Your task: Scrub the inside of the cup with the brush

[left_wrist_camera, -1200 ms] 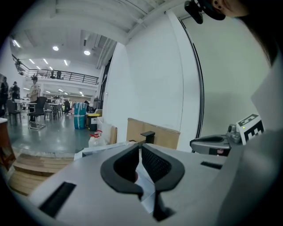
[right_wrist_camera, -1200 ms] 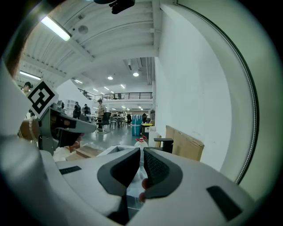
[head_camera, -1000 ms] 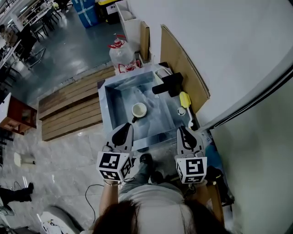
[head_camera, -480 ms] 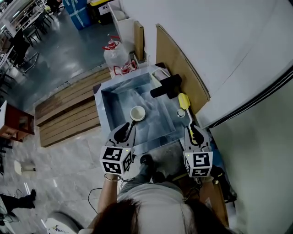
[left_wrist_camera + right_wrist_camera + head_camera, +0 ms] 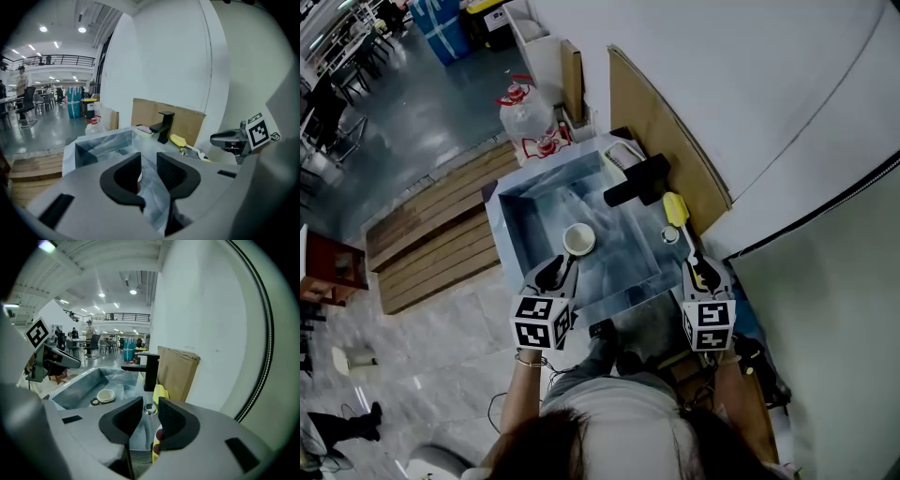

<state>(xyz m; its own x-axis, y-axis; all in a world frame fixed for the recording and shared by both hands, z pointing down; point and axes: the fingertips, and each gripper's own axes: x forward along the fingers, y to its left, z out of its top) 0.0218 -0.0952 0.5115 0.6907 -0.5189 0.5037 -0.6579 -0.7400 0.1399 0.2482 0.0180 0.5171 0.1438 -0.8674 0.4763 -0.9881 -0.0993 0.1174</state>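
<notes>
A cream cup [image 5: 578,239] with a dark handle stands upright in the steel sink [image 5: 517,223]. A yellow-headed brush [image 5: 677,208] lies on the sink's right ledge, its white handle running toward me. My left gripper [image 5: 553,274] hovers at the sink's near rim just short of the cup [image 5: 138,177]; its jaws are opening with nothing between them. My right gripper [image 5: 703,274] is over the near end of the brush handle [image 5: 156,446]; its jaws are opening and do not press on it. The cup [image 5: 105,396] also shows in the right gripper view.
A black faucet [image 5: 637,180] stands at the sink's far right, with a round drain knob [image 5: 150,408] beside the brush. Cardboard [image 5: 661,141] leans on the white wall. A water bottle [image 5: 525,117] stands behind the sink. Wooden boards [image 5: 431,230] lie on the floor to the left.
Both grippers' jaws have gone from shut to apart. The right gripper has moved right and forward over the brush handle's end; the left has edged toward the cup.
</notes>
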